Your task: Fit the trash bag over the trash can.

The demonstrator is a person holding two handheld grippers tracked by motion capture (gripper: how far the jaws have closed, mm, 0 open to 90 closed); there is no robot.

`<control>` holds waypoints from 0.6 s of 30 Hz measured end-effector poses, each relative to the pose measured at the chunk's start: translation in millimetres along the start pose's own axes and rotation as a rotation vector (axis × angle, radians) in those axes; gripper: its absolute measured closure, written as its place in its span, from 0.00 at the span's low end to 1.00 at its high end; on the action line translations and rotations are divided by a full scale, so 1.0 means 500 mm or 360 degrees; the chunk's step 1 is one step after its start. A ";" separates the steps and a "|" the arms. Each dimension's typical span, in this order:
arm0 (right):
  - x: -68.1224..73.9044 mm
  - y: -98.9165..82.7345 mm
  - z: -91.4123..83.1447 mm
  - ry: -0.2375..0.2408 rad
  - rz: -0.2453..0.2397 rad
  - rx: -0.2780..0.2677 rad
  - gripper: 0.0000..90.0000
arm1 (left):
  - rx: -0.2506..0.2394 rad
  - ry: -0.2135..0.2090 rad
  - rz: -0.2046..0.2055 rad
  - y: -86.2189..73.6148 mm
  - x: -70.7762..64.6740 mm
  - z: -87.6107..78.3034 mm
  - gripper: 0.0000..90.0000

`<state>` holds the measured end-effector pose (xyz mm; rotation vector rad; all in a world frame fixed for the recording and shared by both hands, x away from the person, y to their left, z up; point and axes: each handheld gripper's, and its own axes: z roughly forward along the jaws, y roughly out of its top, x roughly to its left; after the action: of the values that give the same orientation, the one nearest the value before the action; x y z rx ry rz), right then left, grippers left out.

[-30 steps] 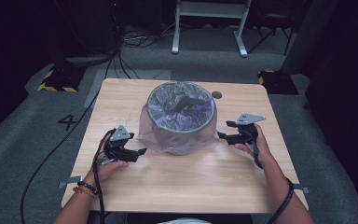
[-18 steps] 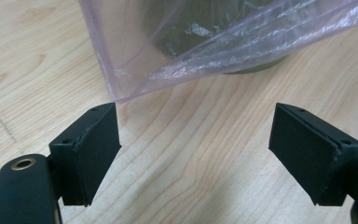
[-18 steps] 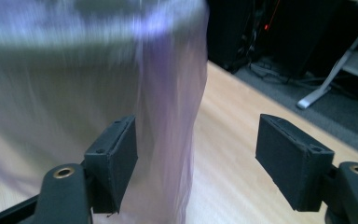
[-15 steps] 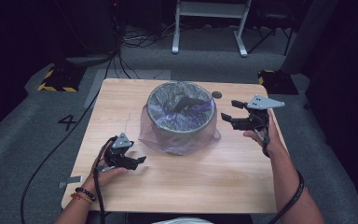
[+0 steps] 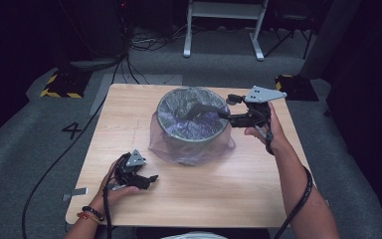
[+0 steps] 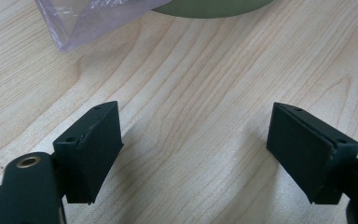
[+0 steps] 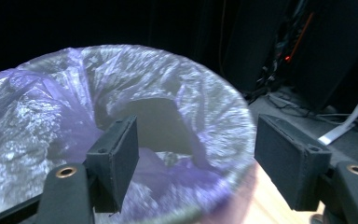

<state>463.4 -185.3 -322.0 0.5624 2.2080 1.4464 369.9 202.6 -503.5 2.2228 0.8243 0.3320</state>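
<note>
A round grey bin [image 5: 193, 127] is standing on the far half of the wooden table [image 5: 219, 199], slightly right of centre. A thin purple bag [image 5: 169, 144] is lining it; the bag's edge is folding over the rim and draping down the outside onto the tabletop on the near left side. Inside, the bag is lying crumpled.

The right gripper [image 5: 227, 106] is hanging at the bin's right rim, pointing inward over the opening. Its jaws are standing wide apart with nothing between the pads [image 7: 121, 154].

The left gripper [image 5: 149, 180] is sitting low over the near left part of the table, well apart from the bin. Its jaws are likewise gaping, with bare wood between them and a corner of the bag lying just ahead.
</note>
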 end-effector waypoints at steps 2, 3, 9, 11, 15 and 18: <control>0.004 0.002 0.012 0.0033 0.0004 0.0016 0.35 | -0.0002 0.0000 -0.0002 0.000 0.000 0.001 0.19; 0.007 0.002 0.019 0.0051 0.0010 0.0029 0.35 | -0.0002 0.0001 -0.0001 0.001 0.000 0.001 0.18; 0.028 0.017 0.048 0.0099 -0.0043 0.0125 0.36 | 0.0001 0.0001 0.0006 0.002 0.000 0.002 0.18; 0.037 0.026 0.059 0.0120 -0.0053 0.0168 0.36 | 0.0000 0.0000 0.0003 0.002 -0.001 0.003 0.18; 0.049 0.036 0.088 0.0129 -0.0064 0.0293 0.36 | 0.0000 0.0000 0.0003 0.002 -0.001 0.003 0.18; 0.052 0.038 0.101 0.0171 -0.0016 0.0348 0.37 | -0.0001 -0.0001 0.0003 0.002 -0.001 0.003 0.18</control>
<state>472.3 -126.4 -326.2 0.5548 2.4690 1.2647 370.5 201.1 -503.9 2.2232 0.8218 0.3322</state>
